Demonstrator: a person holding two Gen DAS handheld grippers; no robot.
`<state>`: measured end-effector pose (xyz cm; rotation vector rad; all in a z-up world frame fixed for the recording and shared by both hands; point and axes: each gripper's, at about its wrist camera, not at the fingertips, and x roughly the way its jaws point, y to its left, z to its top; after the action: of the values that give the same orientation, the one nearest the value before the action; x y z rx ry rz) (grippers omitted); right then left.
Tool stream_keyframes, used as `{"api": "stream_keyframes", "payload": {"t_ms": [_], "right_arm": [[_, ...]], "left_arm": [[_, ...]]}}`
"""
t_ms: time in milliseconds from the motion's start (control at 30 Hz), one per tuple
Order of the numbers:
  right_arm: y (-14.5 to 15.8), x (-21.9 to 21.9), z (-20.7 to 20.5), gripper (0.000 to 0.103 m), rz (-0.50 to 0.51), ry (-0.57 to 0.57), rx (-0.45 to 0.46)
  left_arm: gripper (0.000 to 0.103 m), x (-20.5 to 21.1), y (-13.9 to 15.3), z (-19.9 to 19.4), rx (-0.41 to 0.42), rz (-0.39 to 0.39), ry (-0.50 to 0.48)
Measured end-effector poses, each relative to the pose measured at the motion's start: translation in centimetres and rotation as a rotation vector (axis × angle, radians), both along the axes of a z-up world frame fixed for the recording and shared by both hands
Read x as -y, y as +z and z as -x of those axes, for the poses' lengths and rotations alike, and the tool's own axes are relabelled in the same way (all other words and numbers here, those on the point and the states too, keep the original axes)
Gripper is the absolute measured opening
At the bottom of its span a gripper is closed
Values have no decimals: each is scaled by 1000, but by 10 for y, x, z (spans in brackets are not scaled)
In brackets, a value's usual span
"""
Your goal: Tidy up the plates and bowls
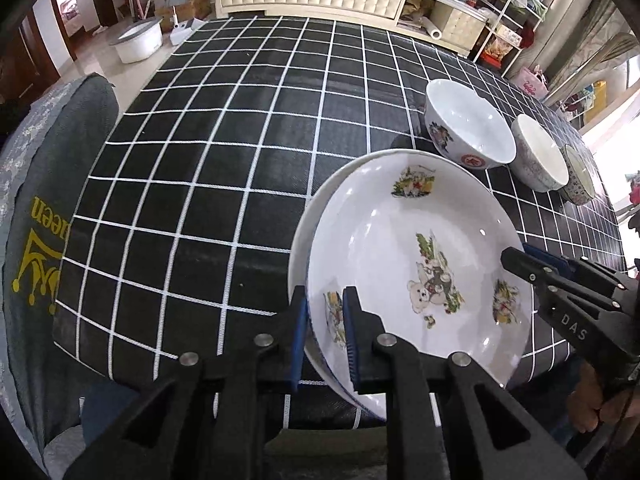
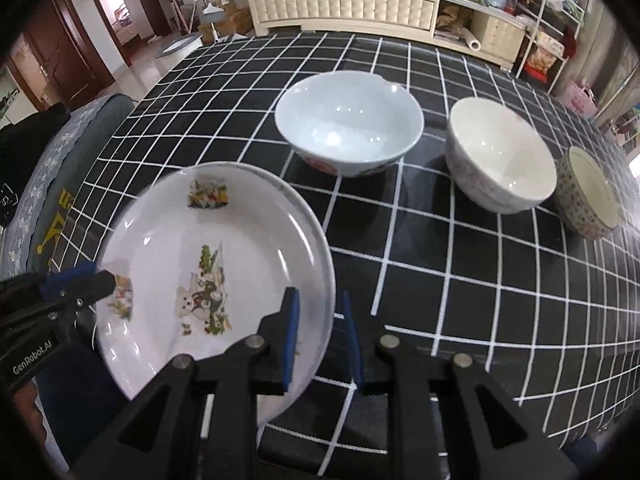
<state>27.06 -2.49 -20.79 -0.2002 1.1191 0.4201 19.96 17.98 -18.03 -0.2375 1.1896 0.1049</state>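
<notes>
White porcelain fills the lower half of both views: the teddy-bear plate (image 1: 416,276) sits tilted atop a second plate (image 1: 316,216) near the front edge of the black checked worktop (image 1: 240,160). The left hand-held gripper (image 1: 325,320) has its blue pads clamped on the plate's left rim. In the right wrist view the right hand-held gripper (image 2: 320,340) straddles the opposite rim; the inner pad lies on the plate, but whether the outer pad touches is hard to tell. At upper right, three bowls stand in a row: a large bowl (image 2: 348,120), a middle bowl (image 2: 500,156) and a small patterned bowl (image 2: 588,192).
</notes>
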Motion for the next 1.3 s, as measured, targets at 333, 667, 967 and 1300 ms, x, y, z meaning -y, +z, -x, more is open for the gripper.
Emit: {"api": "stream_keyframes", "payload": {"t_ms": [333,667,967,1300], "right_arm": [[51,14,30,27,-26,10,137],[98,43,48,27,-118,-14,259],[119,51,45,27,-91,21,315],[138,53,12,72,-99,36,356]], "left_arm": [[34,20,46,17,141,-81,-37],[38,49,94,34,255,-91,-84],[54,72,122,30,313,-67,-135],[64,86,136,-4,339,-86,-185]]}}
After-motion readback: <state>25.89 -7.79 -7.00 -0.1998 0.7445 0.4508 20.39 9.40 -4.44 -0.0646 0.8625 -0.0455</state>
